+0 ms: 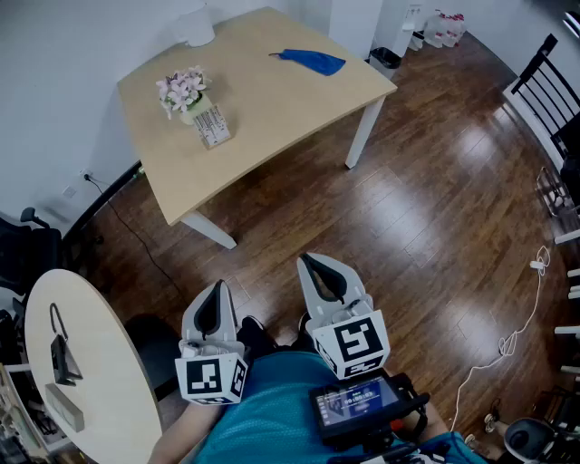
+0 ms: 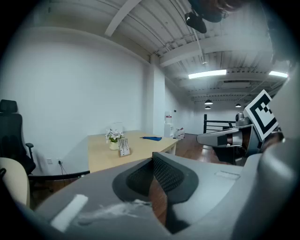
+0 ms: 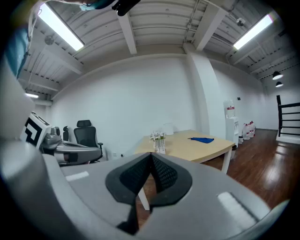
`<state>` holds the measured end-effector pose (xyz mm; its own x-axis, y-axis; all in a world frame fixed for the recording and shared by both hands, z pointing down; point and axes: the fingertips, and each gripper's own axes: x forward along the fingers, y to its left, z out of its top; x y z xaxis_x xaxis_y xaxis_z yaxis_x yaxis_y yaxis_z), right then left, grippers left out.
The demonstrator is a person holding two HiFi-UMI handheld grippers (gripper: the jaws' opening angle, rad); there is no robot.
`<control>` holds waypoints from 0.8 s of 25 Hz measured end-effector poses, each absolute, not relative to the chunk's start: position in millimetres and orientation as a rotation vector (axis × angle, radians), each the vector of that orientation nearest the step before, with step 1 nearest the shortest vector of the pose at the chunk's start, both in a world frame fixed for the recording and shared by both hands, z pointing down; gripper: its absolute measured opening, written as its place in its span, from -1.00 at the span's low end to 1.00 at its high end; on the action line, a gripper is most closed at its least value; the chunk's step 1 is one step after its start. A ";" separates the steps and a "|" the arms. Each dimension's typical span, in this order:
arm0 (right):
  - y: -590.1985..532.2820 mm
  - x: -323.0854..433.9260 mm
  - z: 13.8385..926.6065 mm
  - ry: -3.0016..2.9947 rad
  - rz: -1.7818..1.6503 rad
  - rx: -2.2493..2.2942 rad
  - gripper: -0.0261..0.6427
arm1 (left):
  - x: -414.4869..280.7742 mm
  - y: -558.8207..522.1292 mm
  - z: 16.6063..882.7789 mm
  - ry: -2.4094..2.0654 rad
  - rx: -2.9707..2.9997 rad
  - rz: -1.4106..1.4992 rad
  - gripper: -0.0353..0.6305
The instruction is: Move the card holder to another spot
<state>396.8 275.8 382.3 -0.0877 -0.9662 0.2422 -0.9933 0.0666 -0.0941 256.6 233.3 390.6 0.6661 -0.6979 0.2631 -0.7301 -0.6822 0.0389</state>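
Note:
The card holder (image 1: pixel 212 126), a small clear stand with cards in it, stands on the wooden table (image 1: pixel 272 118) beside a pot of pink flowers (image 1: pixel 183 91). The left gripper view shows the card holder (image 2: pixel 123 147) far off, and the right gripper view shows the same card holder (image 3: pixel 161 146) by the flowers. Both grippers hang close to my body over the floor, well short of the table. My left gripper (image 1: pixel 217 288) is shut with nothing in it. My right gripper (image 1: pixel 314 265) is shut and empty too.
A blue cloth (image 1: pixel 313 61) and a white object (image 1: pixel 196 27) lie at the table's far side. A round white table (image 1: pixel 100 381) with dark items stands at the near left. A black chair (image 1: pixel 544 82) and a white cable (image 1: pixel 521 326) are at the right on the wood floor.

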 end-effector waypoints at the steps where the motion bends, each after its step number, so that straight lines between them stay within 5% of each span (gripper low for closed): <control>1: 274.4 398.0 384.2 -2.204 0.369 2.039 -0.94 | 257.2 230.8 389.8 -1.187 2.725 0.347 -0.85; 20: 81.6 374.5 383.5 -2.034 0.362 2.085 -0.94 | 242.8 17.2 377.7 -1.064 2.778 0.176 -0.85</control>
